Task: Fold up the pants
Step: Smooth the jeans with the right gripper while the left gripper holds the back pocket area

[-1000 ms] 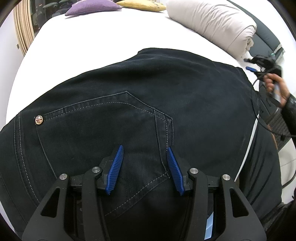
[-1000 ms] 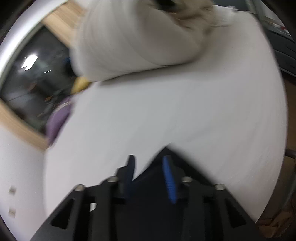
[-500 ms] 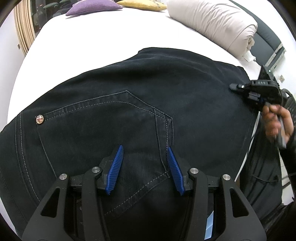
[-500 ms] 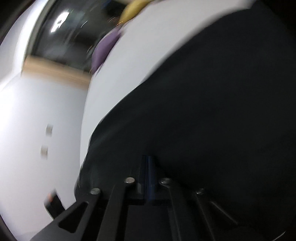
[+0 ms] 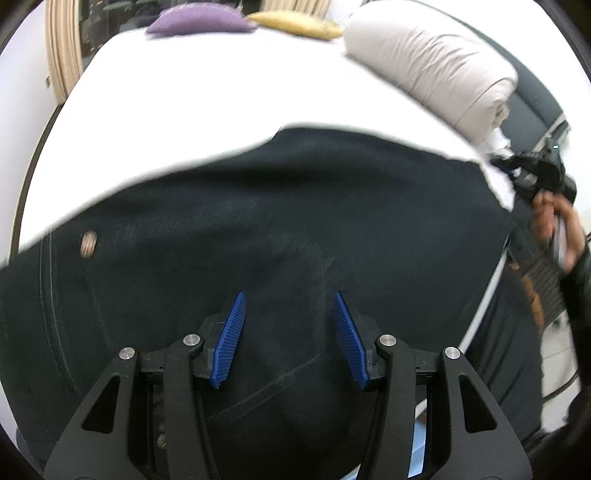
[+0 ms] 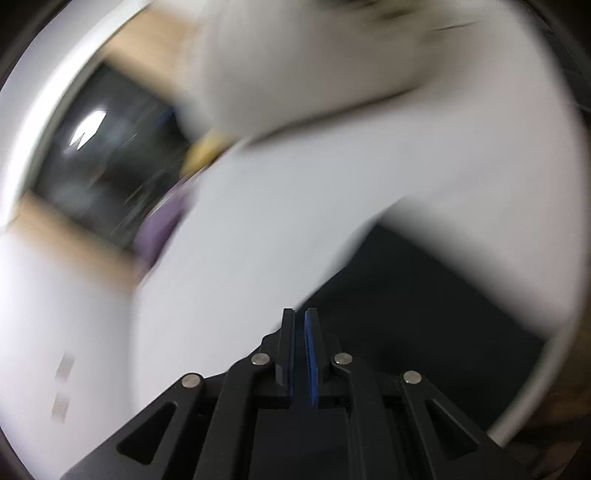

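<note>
Dark denim pants (image 5: pixel 295 203) lie spread on the white bed sheet (image 5: pixel 203 92), back pocket up, with a metal rivet (image 5: pixel 88 243) at the left. My left gripper (image 5: pixel 290 295) hovers low over the pocket area, open, its blue pads apart and gripping nothing. My right gripper (image 5: pixel 517 166), held by a person's hand (image 5: pixel 557 229), is at the pants' far right corner over the sheet. In the blurred right wrist view, the right gripper (image 6: pixel 299 312) points past a corner of the pants (image 6: pixel 424 314). Its jaws are opening, with a thin gap, and I see no cloth between them.
A rolled pale duvet (image 5: pixel 424 66) lies along the bed's back right. A purple cushion (image 5: pixel 199 22) and a yellow cushion (image 5: pixel 295 24) sit at the far edge. The bed's right edge drops off beside the person's sleeve. A dark window shows in the right wrist view.
The right gripper swung from the sheet onto the pants, shut, then swung back to the pants' corner with a slit between its jaws. The left gripper stayed open over the pocket; its view has blurred.
</note>
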`<state>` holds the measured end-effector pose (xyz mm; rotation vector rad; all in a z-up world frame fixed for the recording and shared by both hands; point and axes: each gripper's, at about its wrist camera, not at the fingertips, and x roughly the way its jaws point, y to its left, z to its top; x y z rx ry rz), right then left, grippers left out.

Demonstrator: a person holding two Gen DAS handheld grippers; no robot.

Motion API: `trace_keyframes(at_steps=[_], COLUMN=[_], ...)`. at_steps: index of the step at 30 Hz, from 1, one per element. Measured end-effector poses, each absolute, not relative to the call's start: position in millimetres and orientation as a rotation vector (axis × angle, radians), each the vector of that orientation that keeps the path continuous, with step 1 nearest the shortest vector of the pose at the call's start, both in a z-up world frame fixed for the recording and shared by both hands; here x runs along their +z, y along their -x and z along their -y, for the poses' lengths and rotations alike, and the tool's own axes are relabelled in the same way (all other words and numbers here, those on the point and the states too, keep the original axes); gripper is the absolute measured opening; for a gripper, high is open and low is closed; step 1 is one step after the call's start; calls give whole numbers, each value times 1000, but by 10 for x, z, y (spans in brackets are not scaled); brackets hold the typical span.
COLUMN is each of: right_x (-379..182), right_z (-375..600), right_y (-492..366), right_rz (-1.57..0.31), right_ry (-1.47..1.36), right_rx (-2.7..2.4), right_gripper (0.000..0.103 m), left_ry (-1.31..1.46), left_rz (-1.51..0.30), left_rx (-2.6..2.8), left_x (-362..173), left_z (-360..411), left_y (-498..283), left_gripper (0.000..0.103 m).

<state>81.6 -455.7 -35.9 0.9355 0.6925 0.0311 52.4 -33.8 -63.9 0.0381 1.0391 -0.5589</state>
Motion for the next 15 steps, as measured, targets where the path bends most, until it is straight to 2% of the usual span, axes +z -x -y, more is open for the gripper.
trace_keyframes(at_steps=[3, 7, 10, 11, 12, 14, 15], right_x=[-437, -720, -907, -929, -961, -998, -1018], right_z=[3454, 2477, 2472, 2462, 2526, 2597, 2714], right_y=[-1012, -1314, -1618, -1722, -1802, -1831, -1863], right_rz=[-811, -947, -1028, -1035, -1026, -1004, -989], right_ry=[-905, -928, -945, -935, -929, -998, -1039], right_rx=[333, 534, 554, 547, 528, 518, 513], right_gripper=[9, 9, 8, 2, 0, 0, 0], left_ry=[-92, -87, -30, 7, 50, 171, 211], left_rz=[-986, -1019, -1072, -1068, -1063, -1058, -1059], left_rx=[-613, -618, -555, -569, -588, -637, -630], left_x=[-489, -644, -904, -954, -1003, -1036, -1050], left_z=[635, 812, 620, 531, 424, 212, 103], left_y=[-689, -1074, -1342, -1377, -1408, -1473, -1522], left_gripper=[49, 49, 48, 41, 33, 31, 21])
